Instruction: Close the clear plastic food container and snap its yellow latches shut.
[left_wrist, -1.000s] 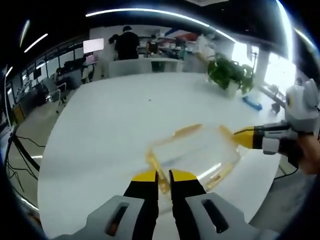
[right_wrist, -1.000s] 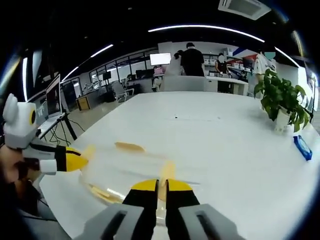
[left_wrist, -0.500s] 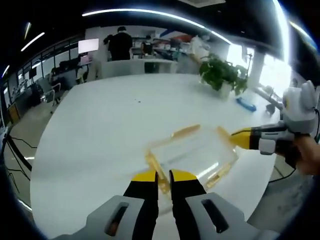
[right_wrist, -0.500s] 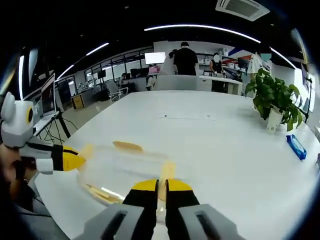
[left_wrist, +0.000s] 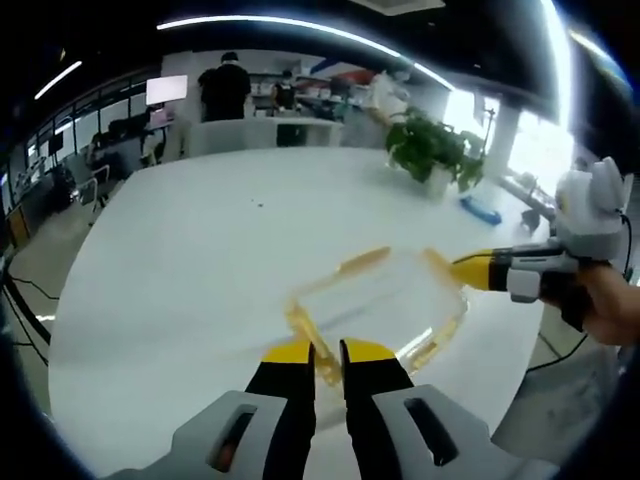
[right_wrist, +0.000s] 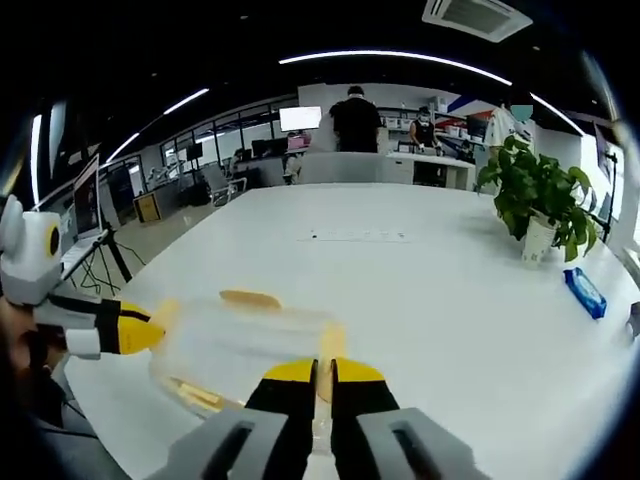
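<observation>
The clear plastic food container with its lid on spans the space between both grippers over the white table. My left gripper is shut on the yellow end latch nearest it. From the right, my right gripper pinches the opposite end latch. In the right gripper view, the right gripper is shut on a yellow latch of the container, and the left gripper holds the far end. Side latches stick outward. Whether the container touches the table I cannot tell.
A potted plant and a small blue object sit toward the table's far right side. People stand by desks at the back. The table's near edge lies close to the grippers.
Both views have swung a little, so the background slid left. The container and both grips look the same relative to the jaws.
</observation>
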